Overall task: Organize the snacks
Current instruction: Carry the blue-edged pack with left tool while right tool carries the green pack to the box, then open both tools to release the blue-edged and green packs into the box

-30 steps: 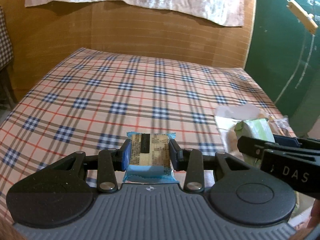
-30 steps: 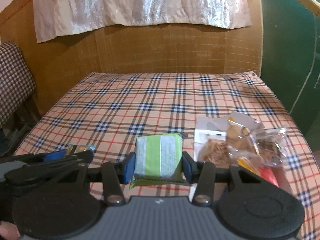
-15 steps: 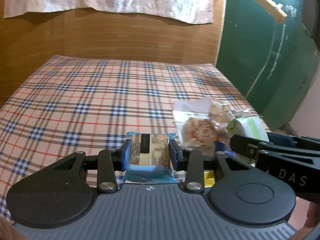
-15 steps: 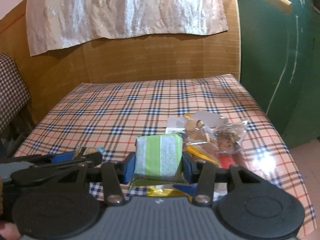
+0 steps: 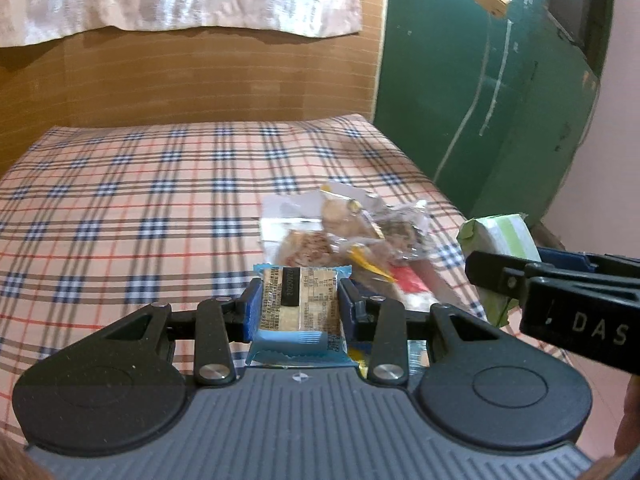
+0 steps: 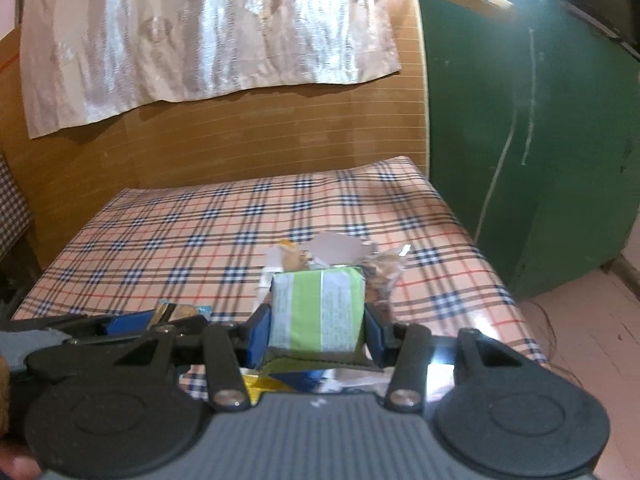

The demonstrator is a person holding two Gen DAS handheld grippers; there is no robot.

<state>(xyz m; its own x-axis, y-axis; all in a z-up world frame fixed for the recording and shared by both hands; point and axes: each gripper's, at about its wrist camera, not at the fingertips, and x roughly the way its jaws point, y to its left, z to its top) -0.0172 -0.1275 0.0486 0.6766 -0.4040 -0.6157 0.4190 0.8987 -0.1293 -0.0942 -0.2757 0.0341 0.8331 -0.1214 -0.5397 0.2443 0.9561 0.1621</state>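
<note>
Plaid-covered worktop [image 5: 120, 208] fills both views, with a loose snack pile [image 5: 352, 236] near its right edge. Right tongs [image 6: 318, 330] are clamped on a green-white packet [image 6: 318, 312], held above the pile. Left tongs [image 5: 298, 306] are clamped on a smaller blue-edged bar [image 5: 298, 306], just left of them. Both look light, with crinkly, slippery film; likely crushable. Grip across the flat middle, not the crimped ends.
</note>
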